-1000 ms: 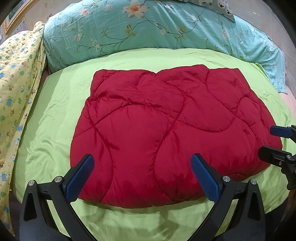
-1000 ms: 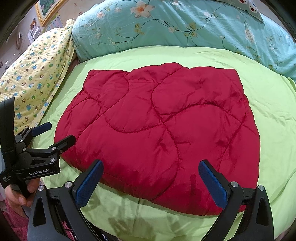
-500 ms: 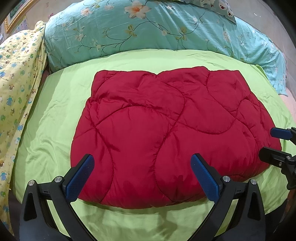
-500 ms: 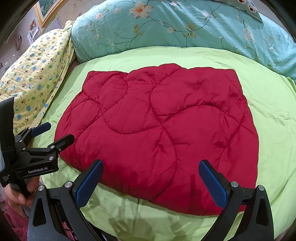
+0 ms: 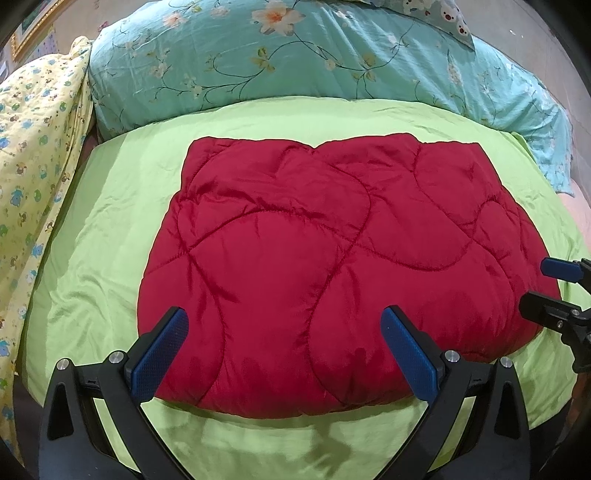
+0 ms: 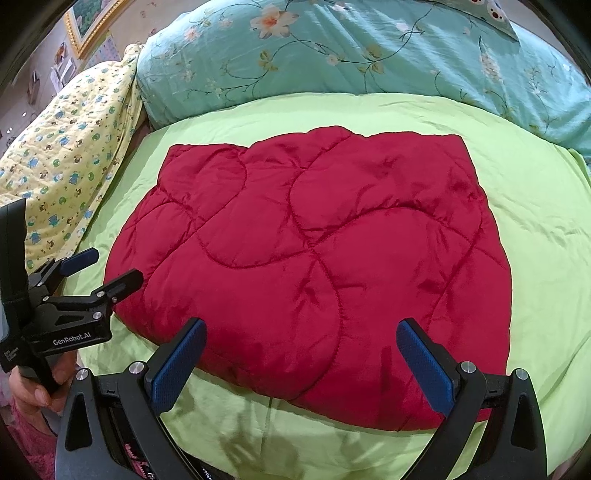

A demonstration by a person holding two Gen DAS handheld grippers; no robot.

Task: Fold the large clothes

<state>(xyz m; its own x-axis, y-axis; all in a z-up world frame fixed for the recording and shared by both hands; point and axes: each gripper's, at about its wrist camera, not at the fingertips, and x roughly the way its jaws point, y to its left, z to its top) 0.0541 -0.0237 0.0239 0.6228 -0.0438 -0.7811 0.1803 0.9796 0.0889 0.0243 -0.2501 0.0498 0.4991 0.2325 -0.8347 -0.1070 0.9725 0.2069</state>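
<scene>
A red quilted garment point(image 5: 332, 266) point(image 6: 314, 266) lies folded into a thick rectangle in the middle of the lime green bed sheet point(image 5: 110, 229) point(image 6: 535, 221). My left gripper point(image 5: 284, 354) hovers open over its near edge, nothing between its blue pads. My right gripper point(image 6: 303, 362) is open too, above the near right part of the garment. Each gripper shows in the other's view: the right one point(image 5: 543, 284) at the garment's right edge, the left one point(image 6: 103, 269) at its left edge, held by a hand point(image 6: 29, 391).
A teal floral pillow point(image 5: 295, 59) point(image 6: 369, 51) runs along the far side of the bed. A yellow patterned blanket point(image 5: 33, 155) point(image 6: 66, 155) is piled at the left. A framed picture point(image 6: 88, 18) hangs on the wall at upper left.
Both grippers have barely shifted and stay open. The garment lies as before.
</scene>
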